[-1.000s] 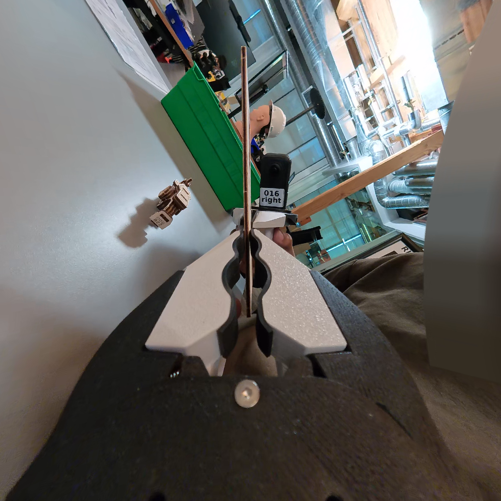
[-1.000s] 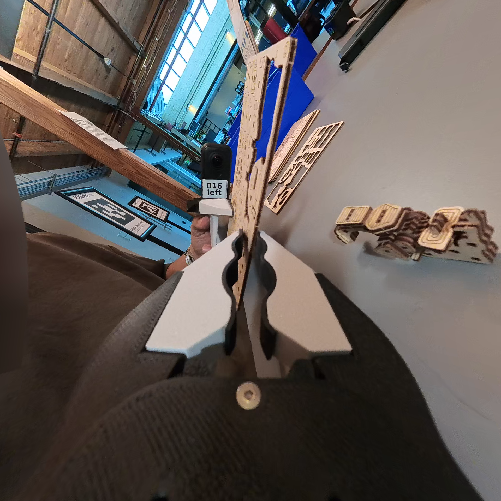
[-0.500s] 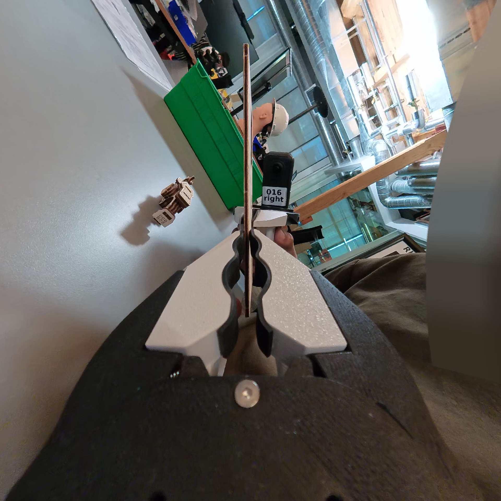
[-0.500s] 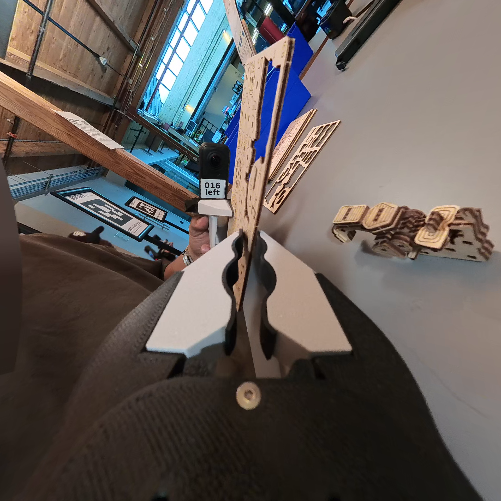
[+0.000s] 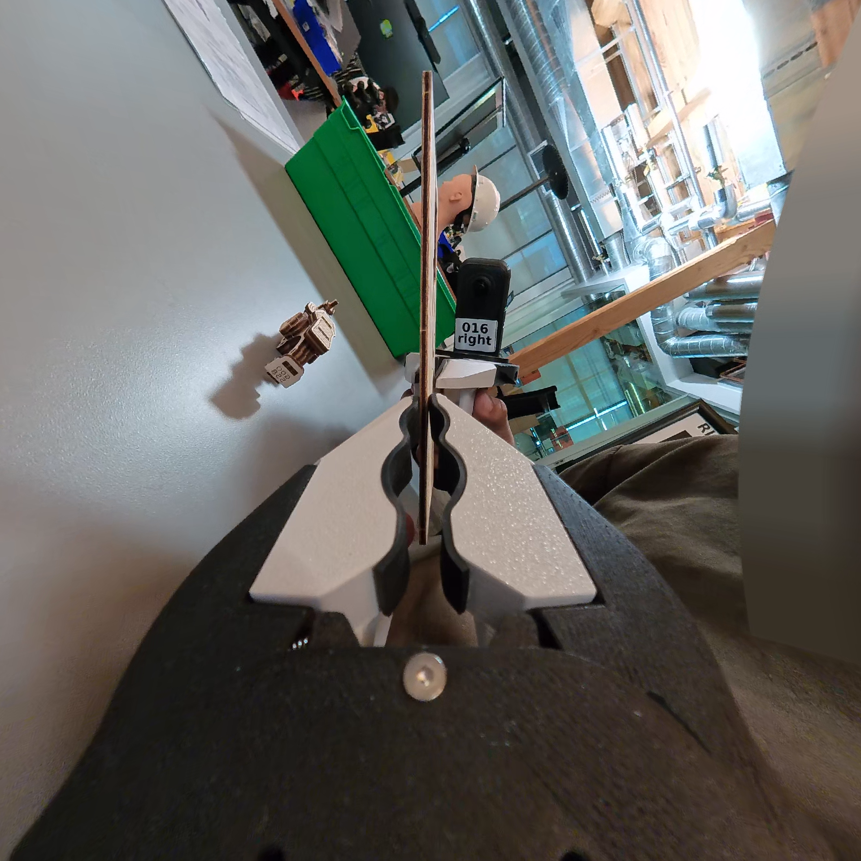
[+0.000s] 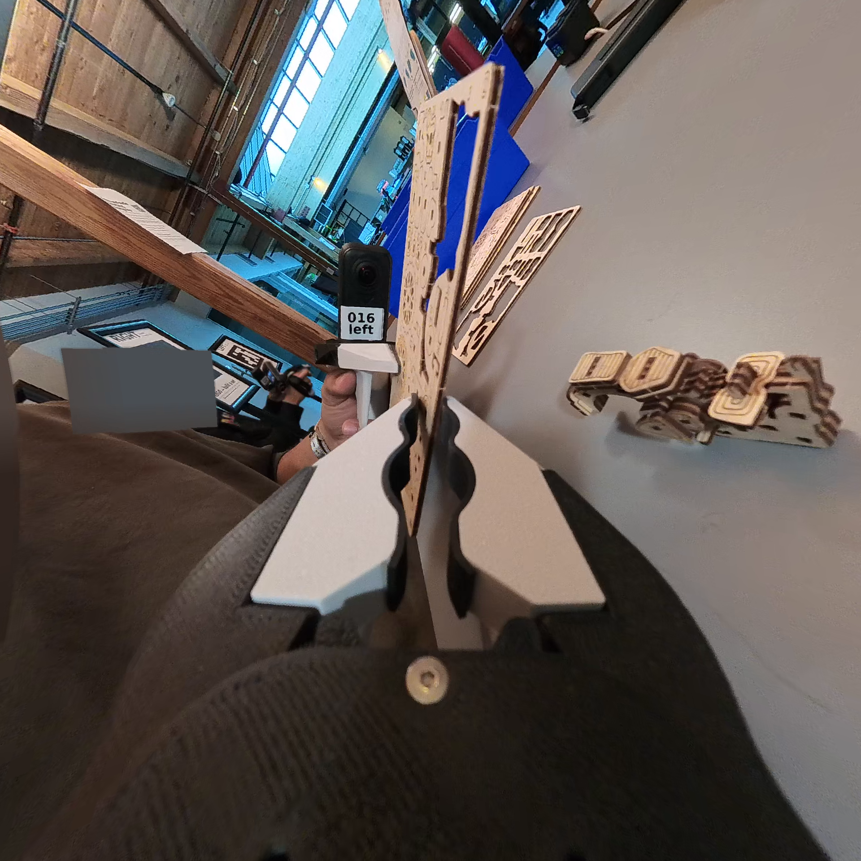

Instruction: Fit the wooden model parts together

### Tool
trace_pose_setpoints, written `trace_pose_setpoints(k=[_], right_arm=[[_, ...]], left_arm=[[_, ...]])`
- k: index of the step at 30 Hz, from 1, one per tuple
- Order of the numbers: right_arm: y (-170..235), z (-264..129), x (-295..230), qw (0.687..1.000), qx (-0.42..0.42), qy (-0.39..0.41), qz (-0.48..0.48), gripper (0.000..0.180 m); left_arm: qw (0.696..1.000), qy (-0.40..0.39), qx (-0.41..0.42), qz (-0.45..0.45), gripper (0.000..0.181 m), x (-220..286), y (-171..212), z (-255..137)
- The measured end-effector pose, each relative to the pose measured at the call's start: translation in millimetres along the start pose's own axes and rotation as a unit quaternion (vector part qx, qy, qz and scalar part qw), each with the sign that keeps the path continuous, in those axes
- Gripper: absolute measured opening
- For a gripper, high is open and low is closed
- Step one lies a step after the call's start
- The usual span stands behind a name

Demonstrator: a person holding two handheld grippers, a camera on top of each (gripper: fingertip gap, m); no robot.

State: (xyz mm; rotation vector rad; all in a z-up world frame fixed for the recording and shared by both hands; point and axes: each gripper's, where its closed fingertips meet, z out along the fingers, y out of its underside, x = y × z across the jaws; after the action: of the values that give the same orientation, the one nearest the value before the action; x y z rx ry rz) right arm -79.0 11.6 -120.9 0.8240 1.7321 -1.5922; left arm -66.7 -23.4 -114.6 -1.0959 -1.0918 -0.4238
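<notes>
A thin laser-cut wooden parts sheet [image 6: 435,261] is held upright above the grey table [image 6: 699,209]. My right gripper [image 6: 427,405] is shut on its near edge. In the left wrist view the sheet [image 5: 426,233] shows edge-on, and my left gripper [image 5: 423,405] is shut on its opposite edge. Each gripper faces the other across the sheet: the left one [image 6: 368,358] shows in the right wrist view, the right one [image 5: 480,303] in the left wrist view. A partly built wooden model [image 6: 703,396] lies on the table to the right.
Two more wooden parts sheets [image 6: 512,279] lie on the table beyond the held sheet, near a blue board [image 6: 489,140]. A small wooden assembly [image 5: 305,345] and a green bin [image 5: 363,223] stand on the table in the left wrist view. The person's brown sleeve [image 6: 116,489] is close by. The gap from one gripper's tips to the other's is roughly 5 cm.
Both grippers keep their hold on the sheet. The views have shifted only slightly.
</notes>
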Motion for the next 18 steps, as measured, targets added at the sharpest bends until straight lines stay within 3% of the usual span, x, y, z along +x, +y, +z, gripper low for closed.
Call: trace_pose_setpoints(k=[18], right_arm=[[-0.7, -0.9, -1.5, 1.000, 0.004, -0.009, 0.009, 0.006]], left_arm=[[1.000, -0.005, 0.002, 0.000, 0.000, -1.4, -0.4, 0.6]])
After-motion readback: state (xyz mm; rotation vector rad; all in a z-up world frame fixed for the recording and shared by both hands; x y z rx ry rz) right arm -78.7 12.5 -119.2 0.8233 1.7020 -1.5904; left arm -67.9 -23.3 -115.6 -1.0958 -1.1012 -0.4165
